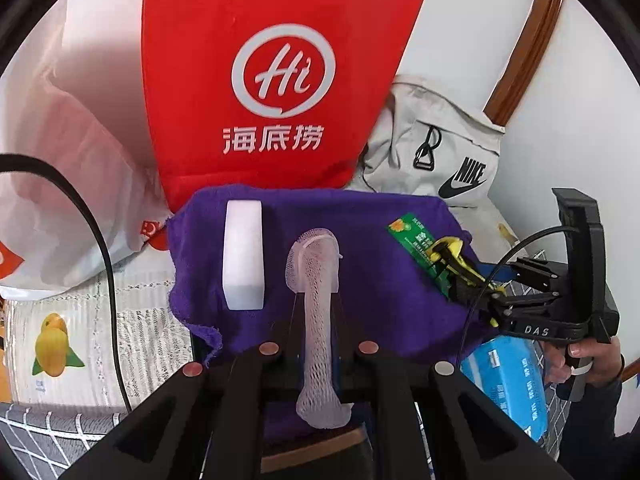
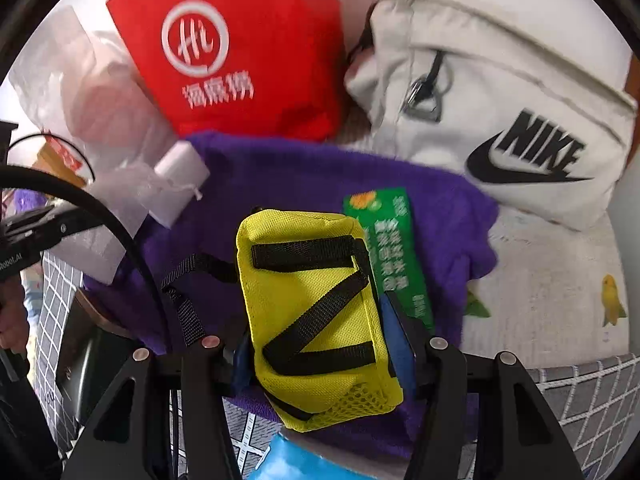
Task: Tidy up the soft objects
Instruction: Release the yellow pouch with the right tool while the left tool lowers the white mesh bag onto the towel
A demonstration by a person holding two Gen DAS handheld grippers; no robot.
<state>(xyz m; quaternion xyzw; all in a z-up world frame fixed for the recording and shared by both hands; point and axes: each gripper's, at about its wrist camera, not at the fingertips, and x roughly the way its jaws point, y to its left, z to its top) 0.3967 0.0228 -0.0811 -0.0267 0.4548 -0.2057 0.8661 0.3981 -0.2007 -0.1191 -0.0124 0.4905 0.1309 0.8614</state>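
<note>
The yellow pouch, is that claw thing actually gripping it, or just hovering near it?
Touching. The right wrist view shows the right gripper closed on the yellow pouch, a finger pressed against each side with no gap, above the purple towel.

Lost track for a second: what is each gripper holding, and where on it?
Left gripper is shut on the white foam net sleeve around its middle. Right gripper is shut on the yellow pouch, clamped across its two sides.
</note>
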